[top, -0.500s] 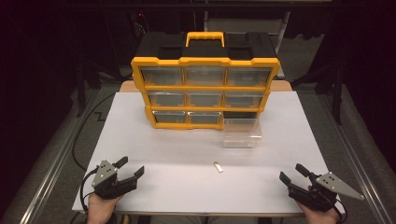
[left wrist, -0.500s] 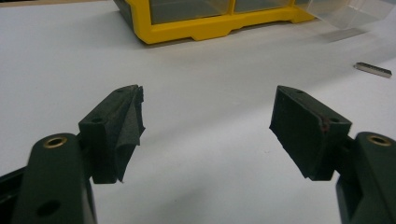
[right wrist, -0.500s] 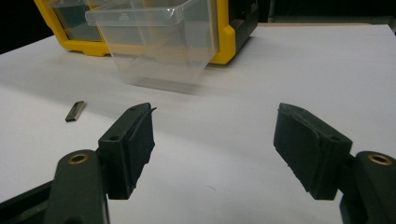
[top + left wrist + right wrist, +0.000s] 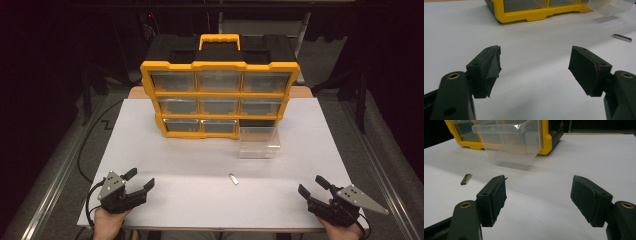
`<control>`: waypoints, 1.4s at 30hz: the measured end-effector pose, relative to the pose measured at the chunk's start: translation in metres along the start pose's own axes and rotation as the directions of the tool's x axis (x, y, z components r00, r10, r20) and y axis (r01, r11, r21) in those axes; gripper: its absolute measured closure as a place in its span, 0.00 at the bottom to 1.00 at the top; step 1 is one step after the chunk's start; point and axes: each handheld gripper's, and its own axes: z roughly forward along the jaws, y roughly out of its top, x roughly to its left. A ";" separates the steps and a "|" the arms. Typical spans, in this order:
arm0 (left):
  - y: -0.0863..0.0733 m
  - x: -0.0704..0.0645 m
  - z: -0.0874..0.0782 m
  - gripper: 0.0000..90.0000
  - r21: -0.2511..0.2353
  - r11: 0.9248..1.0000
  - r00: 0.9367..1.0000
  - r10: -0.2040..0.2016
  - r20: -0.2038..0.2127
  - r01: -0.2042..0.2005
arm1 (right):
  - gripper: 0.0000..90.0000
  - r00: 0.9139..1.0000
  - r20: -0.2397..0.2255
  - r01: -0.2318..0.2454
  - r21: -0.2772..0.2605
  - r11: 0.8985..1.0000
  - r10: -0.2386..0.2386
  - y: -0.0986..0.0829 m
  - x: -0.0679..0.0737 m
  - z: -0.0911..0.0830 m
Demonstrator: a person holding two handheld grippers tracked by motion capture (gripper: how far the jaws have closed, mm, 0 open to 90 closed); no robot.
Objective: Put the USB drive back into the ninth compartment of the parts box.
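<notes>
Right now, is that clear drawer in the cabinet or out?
Out: the drawer sits on the table before the cabinet, whose bottom-right slot is empty.

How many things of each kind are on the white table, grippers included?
Yellow drawer cabinet: 1
Clear drawer, pulled out of the cabinet: 1
Small metal piece: 1
Grippers, left gripper and right gripper, both open: 2
Total: 5

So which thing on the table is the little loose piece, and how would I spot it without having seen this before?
Start at the yellow drawer cabinet at the back of the white table. One clear drawer is pulled out at its bottom right. In front of that drawer, on the bare tabletop, lies a small metal strip: flat, grey and by far the smallest thing there.
</notes>
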 end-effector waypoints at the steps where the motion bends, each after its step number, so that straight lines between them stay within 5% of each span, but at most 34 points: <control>1: 0.000 0.000 0.000 0.29 0.001 1.000 1.000 0.001 0.000 -0.001 | 0.32 1.000 0.000 0.000 0.000 1.000 0.000 0.000 0.000 0.000; 42: 0.000 0.000 0.001 0.29 0.003 1.000 1.000 -0.003 -0.001 0.003 | 0.32 0.996 -0.074 0.038 -0.002 0.999 -0.038 0.005 0.016 0.015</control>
